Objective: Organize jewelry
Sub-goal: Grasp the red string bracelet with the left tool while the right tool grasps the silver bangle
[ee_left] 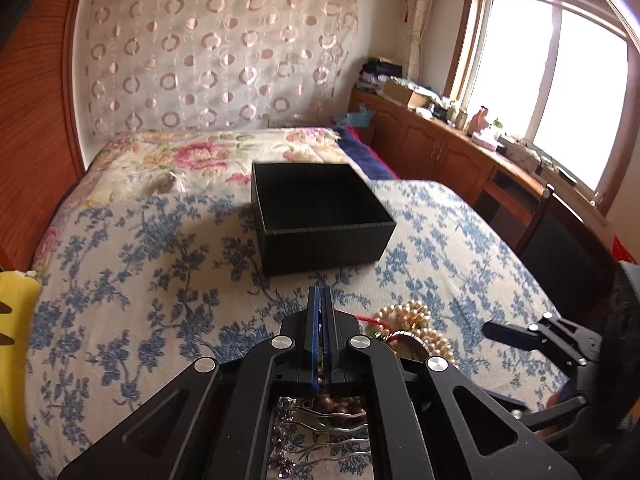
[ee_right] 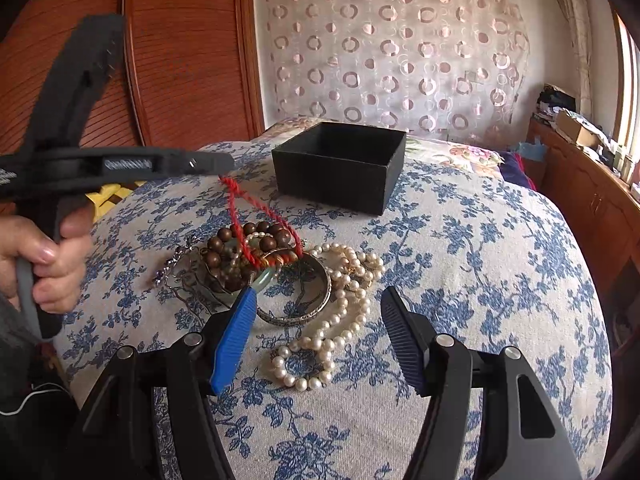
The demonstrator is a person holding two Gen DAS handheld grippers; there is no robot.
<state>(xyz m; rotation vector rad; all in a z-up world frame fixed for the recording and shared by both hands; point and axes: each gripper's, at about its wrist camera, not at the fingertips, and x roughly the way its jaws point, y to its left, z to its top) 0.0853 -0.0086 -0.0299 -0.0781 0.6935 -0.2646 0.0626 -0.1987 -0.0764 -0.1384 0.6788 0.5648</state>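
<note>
With its jaws pinched tight on the red cord [ee_right: 240,204], the left gripper [ee_right: 224,166] draws it from the jewelry pile [ee_right: 280,276] toward the black box [ee_right: 340,164]; the right gripper [ee_right: 320,340] waits wide open, empty, over the pearls [ee_right: 344,312].

A bed [ee_left: 120,248] in blue-flowered cloth fills the room; behind it hangs a circle-patterned curtain [ee_left: 208,52]. Wooden cabinets [ee_left: 436,148] (tops cluttered) run under a bright window [ee_left: 552,76]. Reddish wood panelling [ee_right: 180,52] stands left.
</note>
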